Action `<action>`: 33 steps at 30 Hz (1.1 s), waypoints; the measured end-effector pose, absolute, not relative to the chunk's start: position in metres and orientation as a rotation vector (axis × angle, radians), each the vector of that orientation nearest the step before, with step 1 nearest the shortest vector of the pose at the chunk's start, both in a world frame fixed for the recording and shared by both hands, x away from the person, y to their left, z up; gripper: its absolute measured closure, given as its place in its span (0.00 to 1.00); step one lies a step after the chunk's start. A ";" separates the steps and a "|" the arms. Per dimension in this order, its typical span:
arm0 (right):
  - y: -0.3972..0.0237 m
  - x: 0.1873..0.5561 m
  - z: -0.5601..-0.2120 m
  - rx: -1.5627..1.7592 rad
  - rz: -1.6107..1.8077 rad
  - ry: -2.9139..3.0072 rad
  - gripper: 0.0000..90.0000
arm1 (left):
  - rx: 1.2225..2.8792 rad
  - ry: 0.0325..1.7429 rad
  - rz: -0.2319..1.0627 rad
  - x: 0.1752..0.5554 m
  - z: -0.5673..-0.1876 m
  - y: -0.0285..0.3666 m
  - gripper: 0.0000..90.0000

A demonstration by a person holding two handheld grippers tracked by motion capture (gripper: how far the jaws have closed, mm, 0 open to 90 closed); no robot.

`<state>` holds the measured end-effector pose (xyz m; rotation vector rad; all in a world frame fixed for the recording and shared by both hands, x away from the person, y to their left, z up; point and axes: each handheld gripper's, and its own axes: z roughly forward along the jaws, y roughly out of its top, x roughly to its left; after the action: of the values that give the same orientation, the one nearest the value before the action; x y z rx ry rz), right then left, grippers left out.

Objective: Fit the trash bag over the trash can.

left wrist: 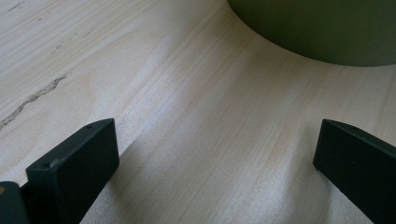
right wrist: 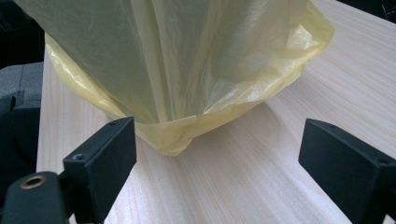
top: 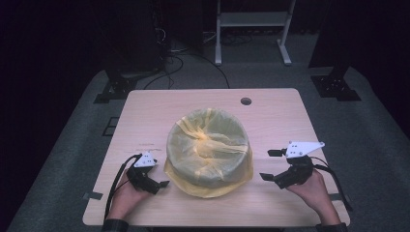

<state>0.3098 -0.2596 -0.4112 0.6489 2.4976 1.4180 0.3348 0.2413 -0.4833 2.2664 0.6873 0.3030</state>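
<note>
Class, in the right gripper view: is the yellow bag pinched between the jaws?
No: the right gripper stands open, its jaws apart from the yellow bag.

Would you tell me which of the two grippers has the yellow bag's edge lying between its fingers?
The right gripper: the yellow bag hem reaches between its fingers, while the left gripper faces bare table.

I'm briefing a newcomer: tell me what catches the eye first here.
A round bin lined with a yellow plastic bag stands mid-table, the bag's edge spilling onto the wooden table. The left gripper and the right gripper flank it, both open and holding nothing.
</note>
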 end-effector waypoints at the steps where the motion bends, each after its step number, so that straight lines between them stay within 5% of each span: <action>1: -0.260 0.310 -0.412 0.646 1.419 2.495 0.11 | 2.267 0.687 0.303 0.335 -0.483 0.241 0.00; 33: -0.251 0.316 -0.467 0.647 1.251 2.609 0.11 | 2.267 0.689 0.303 0.335 -0.483 0.241 0.00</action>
<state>0.3162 -0.2512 -0.4673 0.6471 2.6089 1.2509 0.3350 0.2414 -0.4832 2.2671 0.6892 0.3031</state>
